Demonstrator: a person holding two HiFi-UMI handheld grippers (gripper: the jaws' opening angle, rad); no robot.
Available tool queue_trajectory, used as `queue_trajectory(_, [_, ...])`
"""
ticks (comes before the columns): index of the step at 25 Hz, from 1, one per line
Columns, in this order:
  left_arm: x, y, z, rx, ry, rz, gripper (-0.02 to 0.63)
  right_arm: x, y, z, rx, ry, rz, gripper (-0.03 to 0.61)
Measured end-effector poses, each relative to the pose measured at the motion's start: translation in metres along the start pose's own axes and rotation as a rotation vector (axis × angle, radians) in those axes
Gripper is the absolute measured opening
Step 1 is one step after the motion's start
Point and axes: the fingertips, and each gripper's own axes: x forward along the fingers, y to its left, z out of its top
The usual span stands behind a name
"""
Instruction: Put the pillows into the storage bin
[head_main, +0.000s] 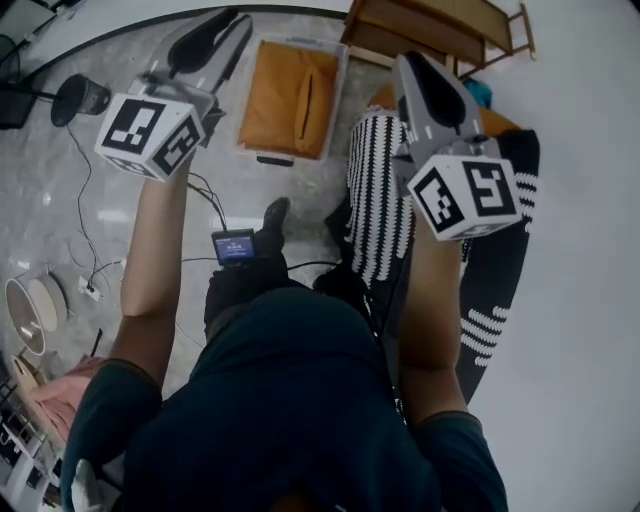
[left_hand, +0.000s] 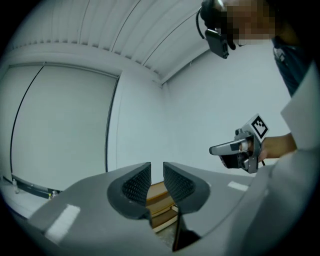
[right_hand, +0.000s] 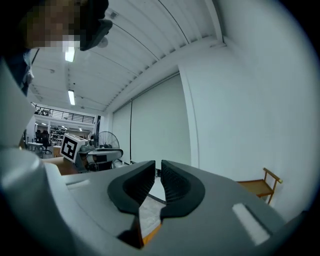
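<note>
Inside storage bin (head_main: 338, 90), orange pillow (head_main: 285, 95) flat, lengthwise

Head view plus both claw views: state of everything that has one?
left claw: slightly open, empty
right claw: narrow gap, empty
storage bin: top open, one pillow inside
orange pillow: lying flat in the bin
striped pillow: outside the bin, beside it, not gripped
</note>
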Motion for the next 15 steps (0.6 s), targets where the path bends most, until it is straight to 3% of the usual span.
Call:
queue_trajectory(5, [-0.026,-0.025,0.057,0.049,-0.043,-0.027,0.066,-0.047,0.023,0.048,-0.022,-0.032,-0.011,0.046])
queue_trajectory(15, [-0.026,-0.128,0.083,0.187,-0.073,-0.028,0.064,-0.175,-0.008,0.036,-0.005,-0.065,-0.042,0.046])
